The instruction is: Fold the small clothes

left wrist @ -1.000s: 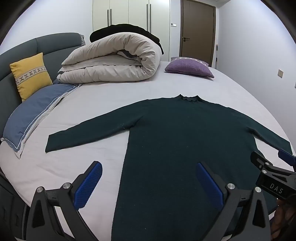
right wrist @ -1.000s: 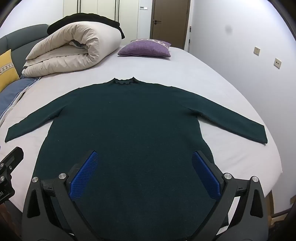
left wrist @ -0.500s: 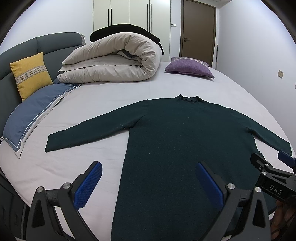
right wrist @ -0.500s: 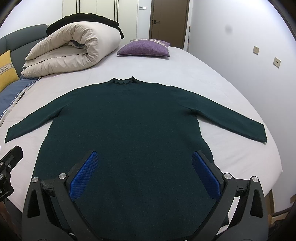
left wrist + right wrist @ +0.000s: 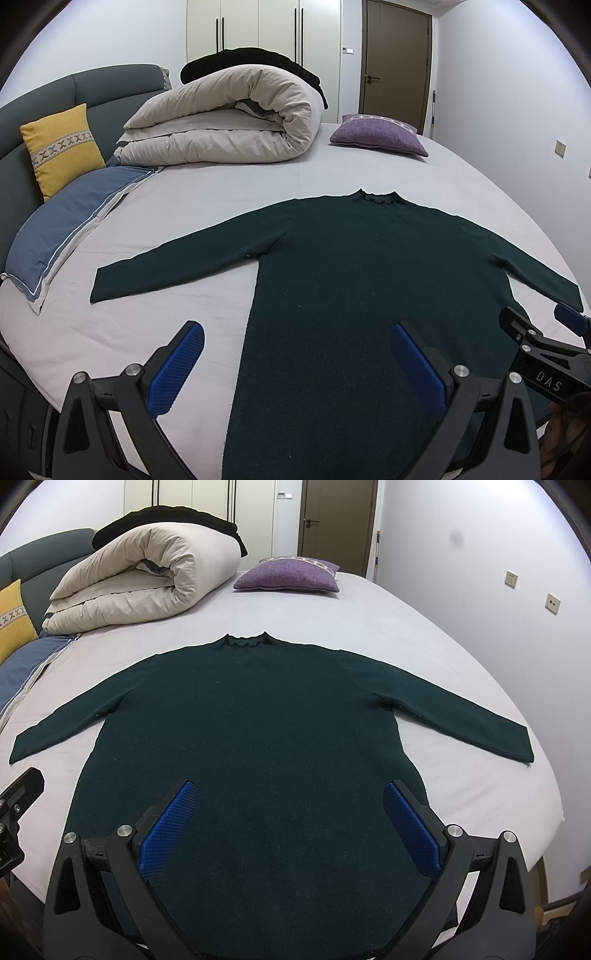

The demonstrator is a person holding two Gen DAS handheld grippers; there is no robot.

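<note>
Your dark green sweater (image 5: 251,738) lies flat and face up on the bed (image 5: 406,635), collar pointing away from you toward the far end and both sleeves stretched out to the sides. The hem end is nearest you.

Your left claw (image 5: 295,365) hangs above the sweater's left edge with its jaws spread wide and nothing between them: one blue pad (image 5: 173,373) sits over the bare sheet, the other over the knit. Your right claw (image 5: 288,830) is likewise released and empty, both pads hovering over the lower body of the sweater, near its right side. Whether either claw touches the fabric cannot be told from these views. In the left wrist view the tip of your right claw shows at the right edge, close to the right sleeve's cuff.

Further up the bed sits a rolled beige duvet (image 5: 225,125) with something black on top, a purple cushion (image 5: 288,576) beside it, and at the left a yellow cushion (image 5: 61,144) leaning on the grey headboard (image 5: 110,86) above a blue pillow (image 5: 70,210).
</note>
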